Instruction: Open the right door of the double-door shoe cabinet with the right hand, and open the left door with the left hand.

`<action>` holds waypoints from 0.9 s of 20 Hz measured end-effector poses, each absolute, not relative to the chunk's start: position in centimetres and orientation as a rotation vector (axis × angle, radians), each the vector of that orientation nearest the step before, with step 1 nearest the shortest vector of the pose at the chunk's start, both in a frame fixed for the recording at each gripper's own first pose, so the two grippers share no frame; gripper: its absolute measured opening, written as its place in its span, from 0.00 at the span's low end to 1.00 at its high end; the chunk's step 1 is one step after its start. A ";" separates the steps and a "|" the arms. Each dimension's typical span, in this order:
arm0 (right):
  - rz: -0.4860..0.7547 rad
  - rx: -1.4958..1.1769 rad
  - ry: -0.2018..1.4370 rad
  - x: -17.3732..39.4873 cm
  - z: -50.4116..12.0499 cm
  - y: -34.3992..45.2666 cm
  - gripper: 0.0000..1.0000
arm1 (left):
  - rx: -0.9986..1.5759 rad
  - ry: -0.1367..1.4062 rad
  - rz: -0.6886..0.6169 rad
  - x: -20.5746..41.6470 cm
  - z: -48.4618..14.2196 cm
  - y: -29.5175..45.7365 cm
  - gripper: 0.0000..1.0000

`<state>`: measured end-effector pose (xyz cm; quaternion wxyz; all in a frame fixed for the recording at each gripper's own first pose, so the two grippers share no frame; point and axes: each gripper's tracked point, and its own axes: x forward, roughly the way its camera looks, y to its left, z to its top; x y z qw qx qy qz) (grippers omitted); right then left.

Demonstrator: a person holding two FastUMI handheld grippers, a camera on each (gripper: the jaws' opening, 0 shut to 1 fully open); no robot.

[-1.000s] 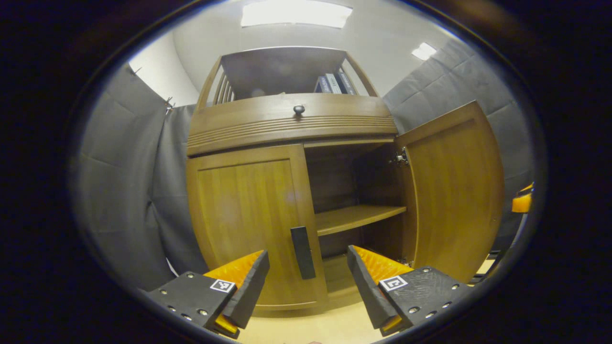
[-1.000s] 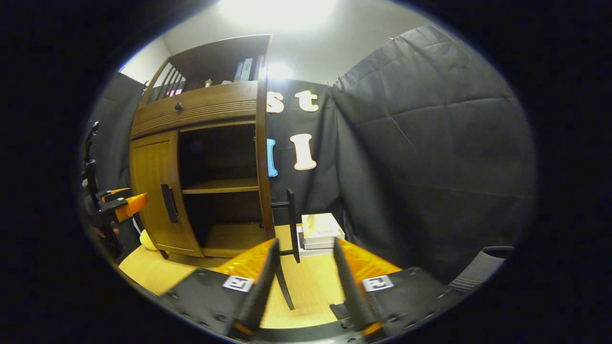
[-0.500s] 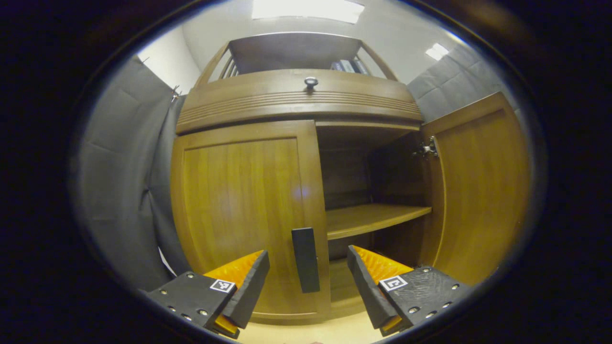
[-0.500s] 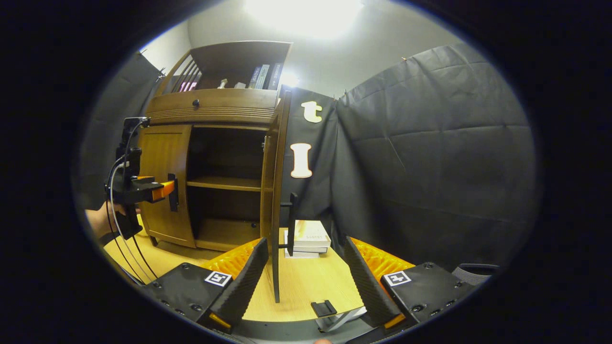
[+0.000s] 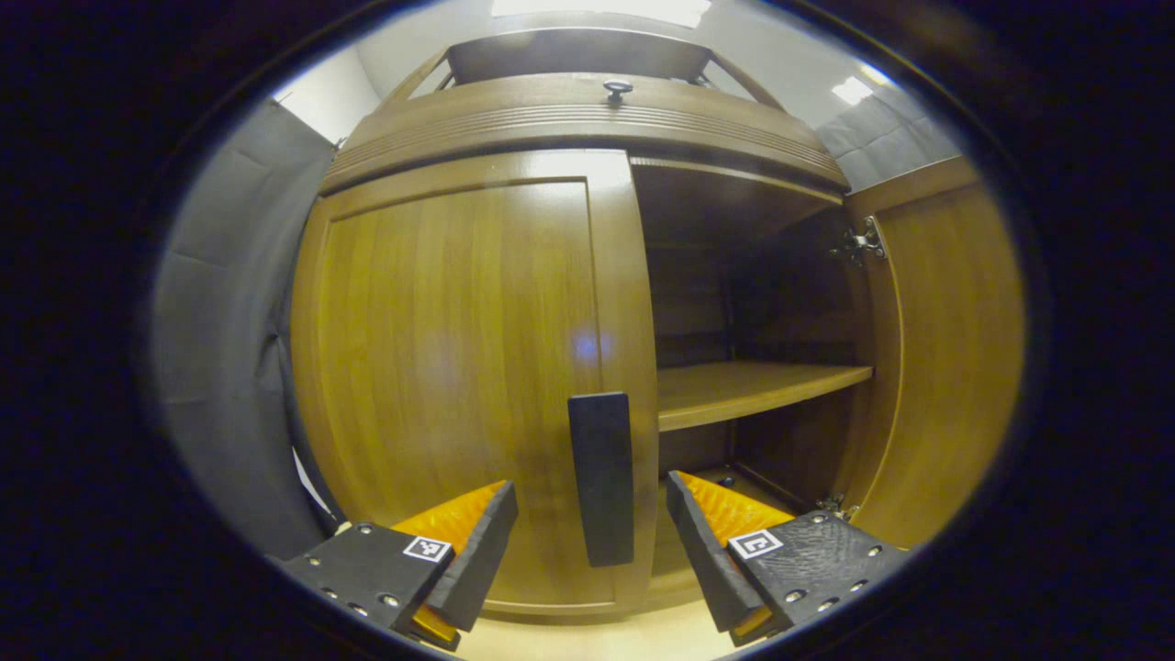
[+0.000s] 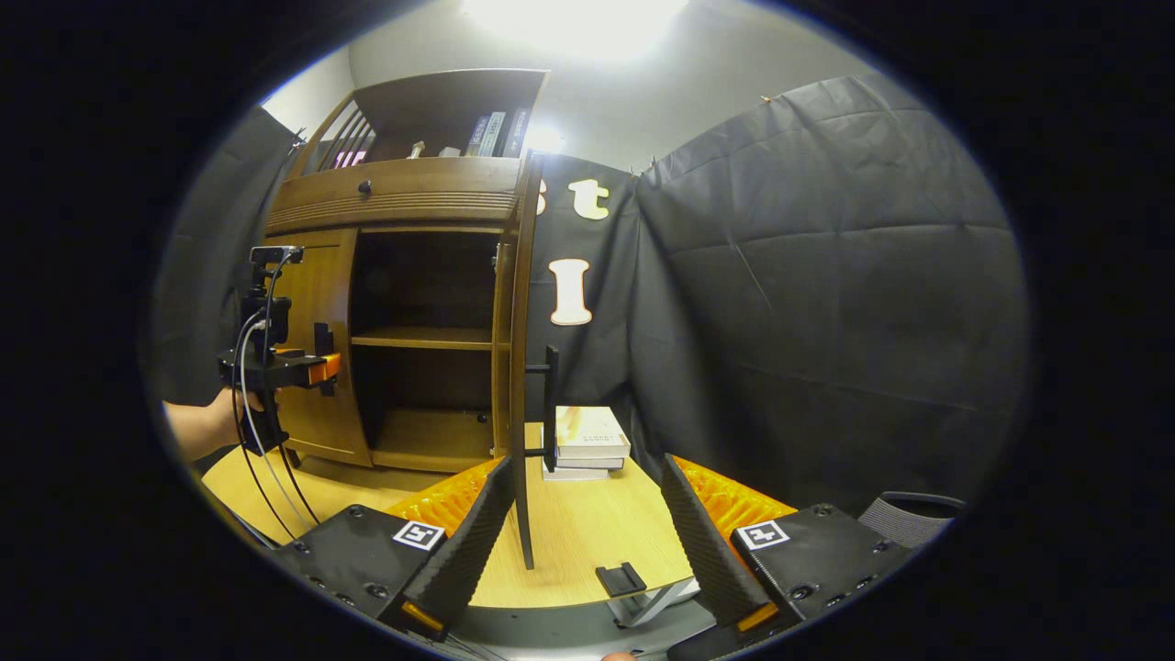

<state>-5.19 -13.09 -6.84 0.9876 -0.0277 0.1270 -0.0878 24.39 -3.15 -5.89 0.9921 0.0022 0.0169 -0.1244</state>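
Note:
The wooden shoe cabinet's left door is closed, and its dark upright handle stands between and just beyond my left gripper's open fingers, untouched. The right door is swung wide open, showing a bare shelf. In the right gripper view that open door stands edge-on with its handle a little beyond my right gripper, which is open and holds nothing. There the left gripper, held by a hand, sits at the left door's handle.
A stack of books lies on the wooden floor right of the cabinet. Black cloth walls close in at the right and behind. A drawer with a knob runs above the doors. A grey bin sits at the lower right.
My left gripper has moved in close to the left door until the handle lies between its fingers. My right gripper has let go of the right door's handle, opened and drawn back.

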 end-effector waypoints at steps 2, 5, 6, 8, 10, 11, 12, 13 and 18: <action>-0.176 -0.064 0.267 -5.1 -7.3 -13.0 0.97 | -0.009 0.035 -0.242 25.0 -5.9 -3.4 0.83; -0.169 -0.074 0.273 -4.9 -7.4 -12.8 1.00 | -0.008 0.026 -0.235 25.7 -5.3 -3.4 0.84; -0.167 -0.076 0.271 -4.8 -7.4 -12.8 1.00 | -0.006 0.023 -0.214 26.4 -5.3 -3.2 0.78; -0.163 -0.084 0.273 -4.6 -7.5 -12.7 0.97 | -0.023 0.046 -0.220 27.0 -5.7 -3.3 0.66; -0.157 -0.087 0.274 -4.3 -7.6 -12.6 1.00 | -0.050 0.051 -0.237 26.8 -5.9 -3.5 0.49; -0.154 -0.085 0.272 -4.2 -7.6 -12.5 1.00 | -0.072 0.053 -0.263 26.3 -5.6 -3.8 0.46; -0.151 -0.080 0.270 -4.1 -7.6 -12.5 1.00 | -0.064 0.052 -0.253 27.4 -5.9 -4.3 0.42; -0.149 -0.074 0.268 -3.9 -7.6 -12.5 1.00 | -0.051 0.057 -0.248 26.9 -5.9 -4.2 0.39; -0.130 -0.066 0.266 -3.5 -7.9 -12.3 0.97 | -0.046 0.075 -0.242 26.3 -6.1 -3.9 0.26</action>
